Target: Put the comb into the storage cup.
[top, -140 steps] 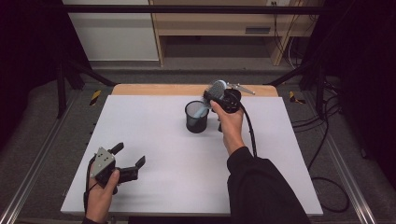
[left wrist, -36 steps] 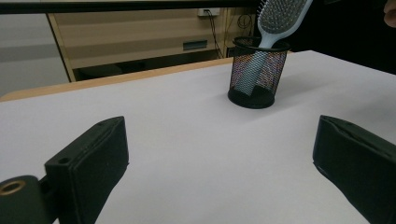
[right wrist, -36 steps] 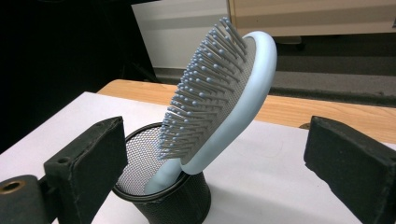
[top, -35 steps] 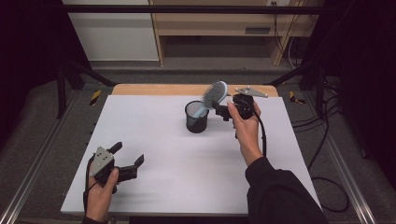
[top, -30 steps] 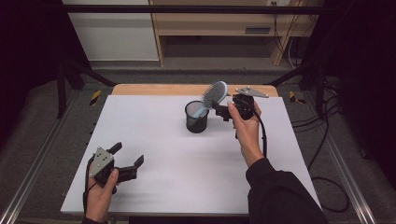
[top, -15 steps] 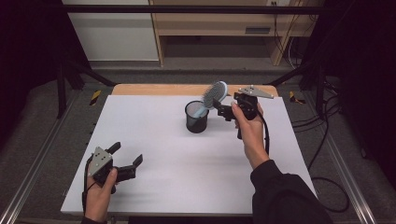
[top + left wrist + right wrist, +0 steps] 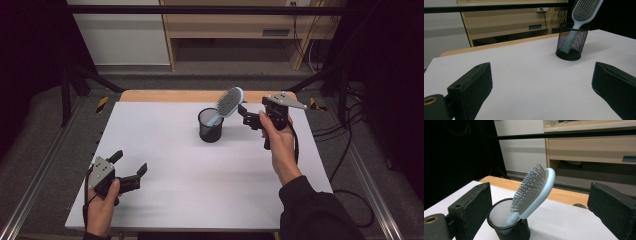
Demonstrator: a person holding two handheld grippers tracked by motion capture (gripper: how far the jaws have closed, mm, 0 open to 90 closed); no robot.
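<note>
The white table is stretching out wide, and toward its far side the black mesh cup is standing upright. The pale blue hairbrush is sitting handle-down inside it, head leaning over the rim toward the right gripper, which is hovering just beside the brush, jaws spread, gripping nothing. The left gripper is resting low at the near left corner, jaws spread too.

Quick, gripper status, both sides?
Left gripper: open, holding nothing, low over the table.
Right gripper: open, holding nothing, beside the brush that stands in the cup.
</note>
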